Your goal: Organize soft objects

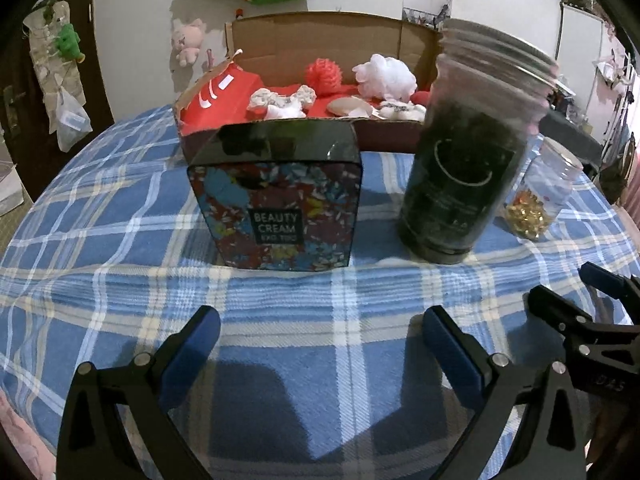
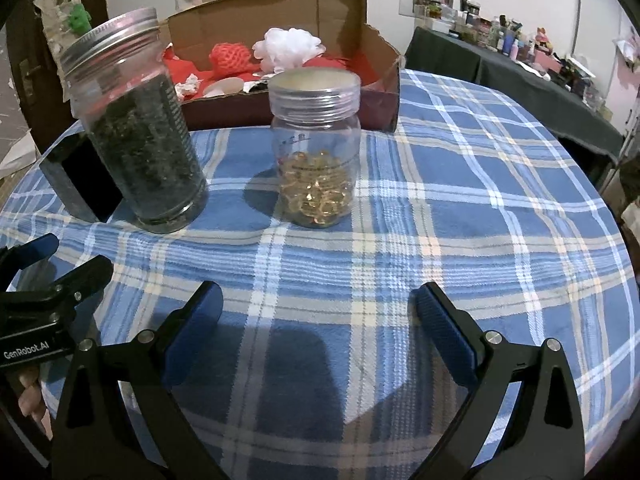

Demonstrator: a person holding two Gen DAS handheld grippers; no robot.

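A cardboard box (image 1: pixel 400 136) (image 2: pixel 280 110) stands at the far side of the table. It holds soft things: a red mesh puff (image 1: pixel 323 73) (image 2: pixel 230 56), a white puff (image 1: pixel 385 74) (image 2: pixel 288 48), a red bag (image 1: pixel 218 98) and small white cloth pieces (image 1: pixel 280 106). My left gripper (image 1: pixel 320 332) is open and empty, low over the blue plaid cloth (image 1: pixel 120 240), in front of the Beauty Cream box (image 1: pixel 276 200). My right gripper (image 2: pixel 318 312) is open and empty, in front of the clear jar of golden capsules (image 2: pixel 316 148).
A tall jar of dark green contents (image 1: pixel 472 152) (image 2: pixel 136 128) with a metal lid stands between the cream box and the capsule jar (image 1: pixel 540 196). The right gripper shows at the left view's right edge (image 1: pixel 592 320). A cluttered dark table (image 2: pixel 520 64) stands behind.
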